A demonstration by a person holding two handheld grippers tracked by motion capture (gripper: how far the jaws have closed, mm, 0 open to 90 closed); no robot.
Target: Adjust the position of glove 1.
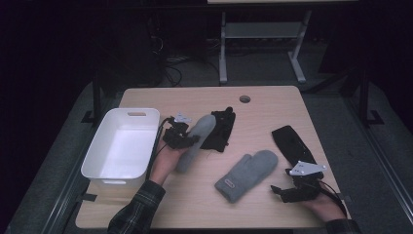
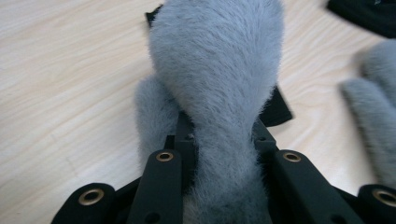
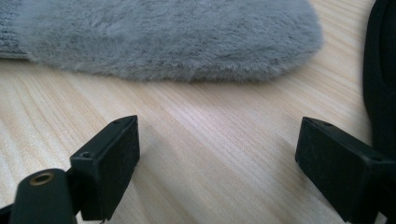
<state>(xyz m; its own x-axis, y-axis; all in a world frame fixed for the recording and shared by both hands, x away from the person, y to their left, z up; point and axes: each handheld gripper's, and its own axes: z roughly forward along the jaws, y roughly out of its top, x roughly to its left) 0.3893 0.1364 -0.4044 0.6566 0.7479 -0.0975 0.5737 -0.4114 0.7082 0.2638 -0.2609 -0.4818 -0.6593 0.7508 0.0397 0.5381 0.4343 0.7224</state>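
The left tongs (image 1: 181, 136) are clamped on a grey fleece mitten (image 1: 197, 139), their jaws pinching it at a narrow waist partway along its length, as the left gripper view shows, where the fuzzy body (image 2: 219, 79) bulges out past the jaws. This mitten sits just right of the white plastic bin (image 1: 122, 146), its far end resting against a black glove (image 1: 219, 129) on the counter (image 1: 272, 105).

It looks very light and wholly soft: it squashes under the jaws and will likely droop at both free ends once lifted. The pile is fluffy and probably a little slippery, so a firm pinch across the middle, as now, seems the safest hold; nothing about it is fragile.

It is pale grey with a plush nap all over. Its mate, a second grey mitten (image 1: 247, 174) with a ribbed cuff and small label, lies farther right of the bin.

The right tongs (image 1: 288, 193) stand wide open and empty, near that mate (image 3: 163, 37), beside another black glove (image 1: 292, 144).
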